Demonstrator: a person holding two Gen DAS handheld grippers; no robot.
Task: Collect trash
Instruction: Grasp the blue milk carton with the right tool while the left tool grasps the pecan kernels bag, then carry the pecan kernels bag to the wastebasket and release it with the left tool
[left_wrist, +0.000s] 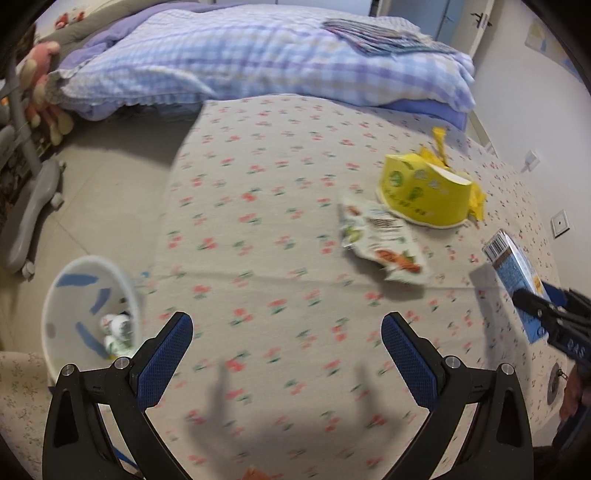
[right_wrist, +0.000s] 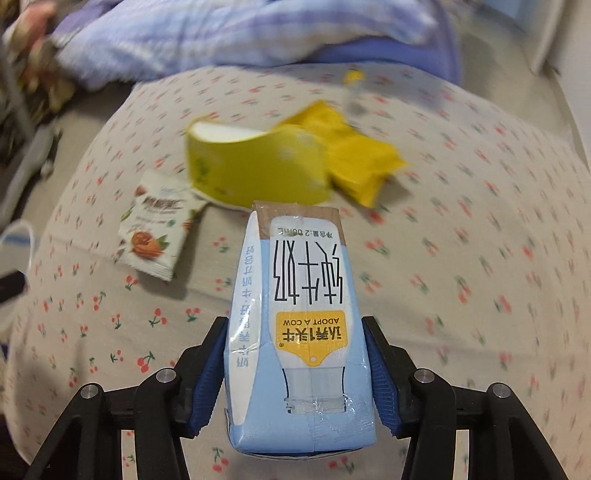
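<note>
One carton (right_wrist: 295, 332) sits clamped in the right tool (right_wrist: 295, 380) above the bed (left_wrist: 258, 221), some trash already lies in the bin (left_wrist: 92, 314), while cup (left_wrist: 424, 192), wrapper (left_wrist: 380, 240) and yellow packet (right_wrist: 362, 162) remain; the left tool (left_wrist: 286, 354) gapes empty.

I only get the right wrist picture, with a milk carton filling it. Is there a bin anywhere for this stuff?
Observer: Yes, a white bin stands on the floor beside the bed.
Operator: Anything in it?
Observer: Some crumpled wrappers lie at its bottom.
Operator: And the other tongs?
Observer: The left tongs are open and hold nothing, while the right tongs grip the milk carton.
</note>
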